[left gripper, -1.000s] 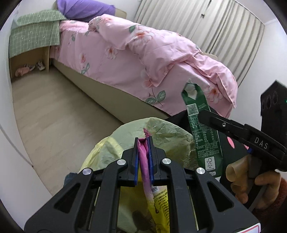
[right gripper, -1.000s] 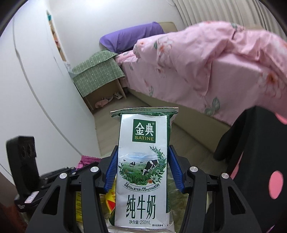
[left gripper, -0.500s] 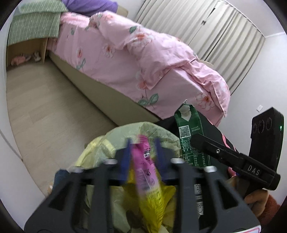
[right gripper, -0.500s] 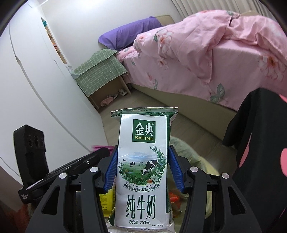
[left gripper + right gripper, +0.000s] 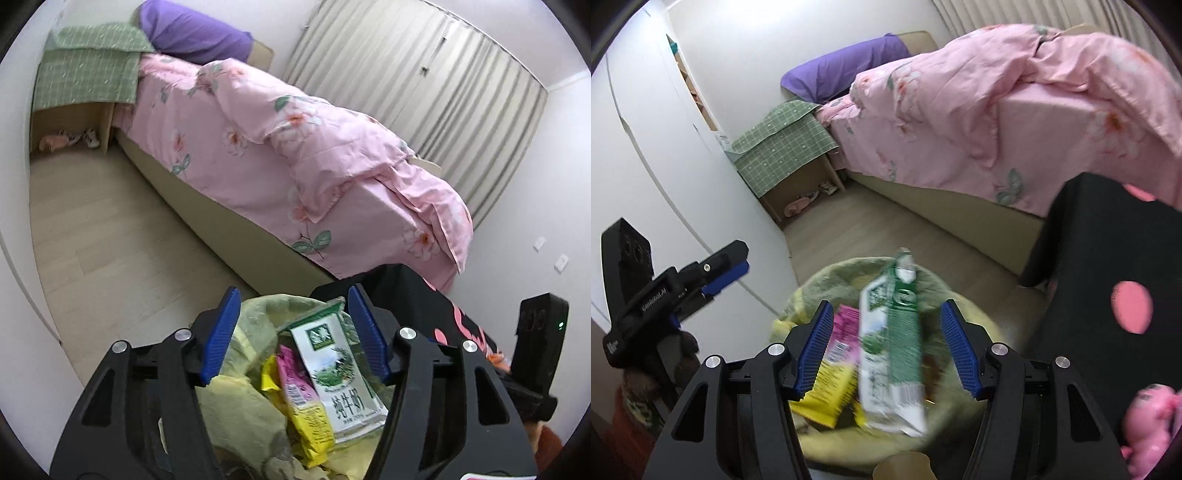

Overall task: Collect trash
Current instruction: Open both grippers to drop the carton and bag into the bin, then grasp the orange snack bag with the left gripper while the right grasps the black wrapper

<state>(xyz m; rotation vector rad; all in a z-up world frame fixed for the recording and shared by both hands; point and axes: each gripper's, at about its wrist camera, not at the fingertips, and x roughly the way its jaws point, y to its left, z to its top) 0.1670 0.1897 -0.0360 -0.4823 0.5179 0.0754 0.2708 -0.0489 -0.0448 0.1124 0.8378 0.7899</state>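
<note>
Right gripper [image 5: 886, 347] spread wide, jaws just been opening; milk carton [image 5: 892, 350] between the pads but not pressed by them, blurred, tipping into the yellow-green trash bag [image 5: 827, 277] below. Left gripper [image 5: 293, 332] also spread, jaws just been opening, nothing pinched; it hangs over the same bag. From the left wrist view the carton [image 5: 338, 373] lies inside the bag [image 5: 236, 402], leaning on a pink-and-yellow snack wrapper [image 5: 299, 398] that sits beside it. Step in hand, as I judge it: the drop into the bag, both pieces let go at once. Carton looks not fully settled in the right wrist view. Next move probably calls for pulling both grippers clear of the bag mouth without snagging the thin plastic, then looking round for more litter; none is plain to see on the floor from here. Room: bedroom, pale wood floor [image 5: 110, 236], bed [image 5: 295, 177] with a pink flowered quilt and purple pillow [image 5: 195, 37], bedside cabinet [image 5: 790, 173] under a green checked cloth with slippers in its open shelf, white wardrobe doors [image 5: 646, 147] along one wall, pleated curtain [image 5: 424, 85]. Black cloth with pink spots [image 5: 1115, 280] hangs just beside the bag, a pink toy [image 5: 1152, 424] at the lower edge. No worktop in sight; what the bag stands on cannot be told.
</note>
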